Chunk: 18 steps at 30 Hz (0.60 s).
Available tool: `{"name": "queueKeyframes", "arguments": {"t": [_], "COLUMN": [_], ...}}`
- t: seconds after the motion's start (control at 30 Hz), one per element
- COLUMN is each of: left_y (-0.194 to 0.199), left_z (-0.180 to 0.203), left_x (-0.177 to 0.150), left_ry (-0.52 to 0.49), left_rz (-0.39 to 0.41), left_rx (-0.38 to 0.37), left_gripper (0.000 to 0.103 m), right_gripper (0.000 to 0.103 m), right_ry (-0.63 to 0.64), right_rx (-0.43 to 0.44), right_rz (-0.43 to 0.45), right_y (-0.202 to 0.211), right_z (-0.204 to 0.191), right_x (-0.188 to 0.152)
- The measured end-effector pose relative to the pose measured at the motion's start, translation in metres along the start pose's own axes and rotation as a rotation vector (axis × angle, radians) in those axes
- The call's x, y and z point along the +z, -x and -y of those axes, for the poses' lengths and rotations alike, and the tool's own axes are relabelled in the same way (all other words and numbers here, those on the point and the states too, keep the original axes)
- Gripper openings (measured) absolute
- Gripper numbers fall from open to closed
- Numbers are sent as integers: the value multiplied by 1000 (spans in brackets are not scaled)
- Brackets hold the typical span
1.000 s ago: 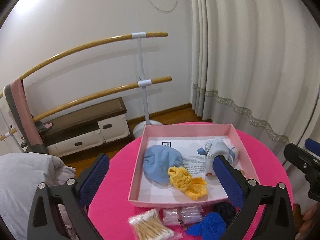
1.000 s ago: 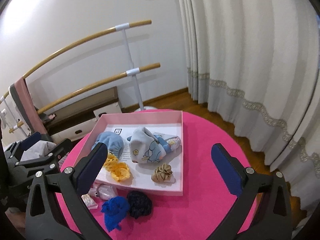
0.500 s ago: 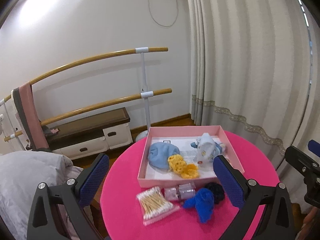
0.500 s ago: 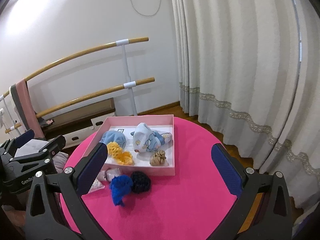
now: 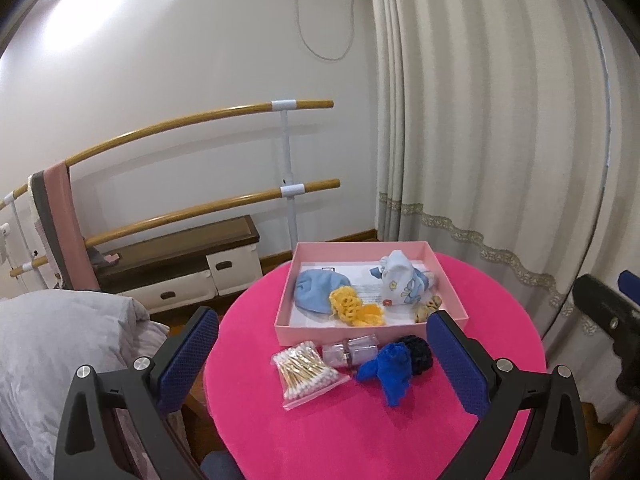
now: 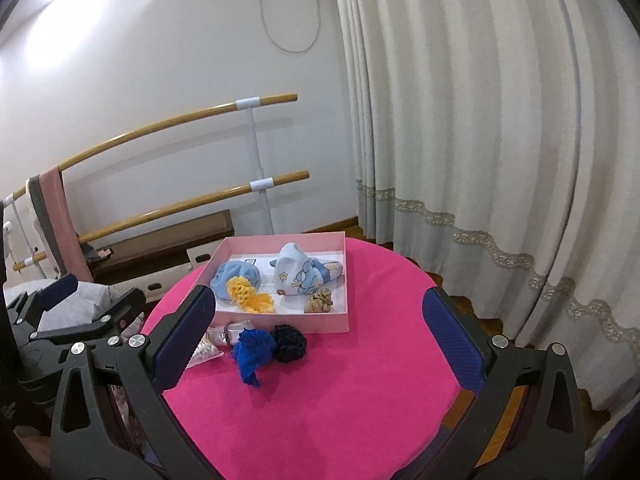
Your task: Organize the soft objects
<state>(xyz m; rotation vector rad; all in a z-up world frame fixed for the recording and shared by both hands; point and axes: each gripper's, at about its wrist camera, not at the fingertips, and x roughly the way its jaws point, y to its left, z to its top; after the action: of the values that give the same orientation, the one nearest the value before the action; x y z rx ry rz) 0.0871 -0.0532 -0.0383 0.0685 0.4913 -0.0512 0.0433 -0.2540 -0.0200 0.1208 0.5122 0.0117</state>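
both grippers have backed way off over the last second, so the whole pink table (image 5: 400, 432) shows now. left gripper (image 5: 320, 354) and right gripper (image 6: 316, 334) hang empty, fingers wide apart. four soft bits sit in the pink box (image 5: 320, 333); the blue scrunchie (image 6: 252, 350) and dark scrunchie (image 6: 289, 343) lie touching, just outside it. looks like those two go next.

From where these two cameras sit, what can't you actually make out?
- Printed sheet in the pink box: text too small, partly covered by cloth items.
- Cotton swab bag, right view: mostly behind a gripper finger.
- Clear little containers: contents unreadable.
- Table's near edge: cut off in both views.
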Motion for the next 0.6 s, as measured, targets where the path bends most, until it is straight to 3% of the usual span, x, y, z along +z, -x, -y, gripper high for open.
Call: {"name": "queueKeyframes", "arguments": {"t": [0.6], "left_y": [13], "left_z": [-22], "left_x": [-11], "left_ry": [55], "left_rz": [16], "left_rx": [9], "left_gripper": [103], "right_gripper": [103], "right_ry": [11], "right_rx": [0], "right_rz": [12], "right_y": [4], "right_z": [-3], "right_x": [-3]}}
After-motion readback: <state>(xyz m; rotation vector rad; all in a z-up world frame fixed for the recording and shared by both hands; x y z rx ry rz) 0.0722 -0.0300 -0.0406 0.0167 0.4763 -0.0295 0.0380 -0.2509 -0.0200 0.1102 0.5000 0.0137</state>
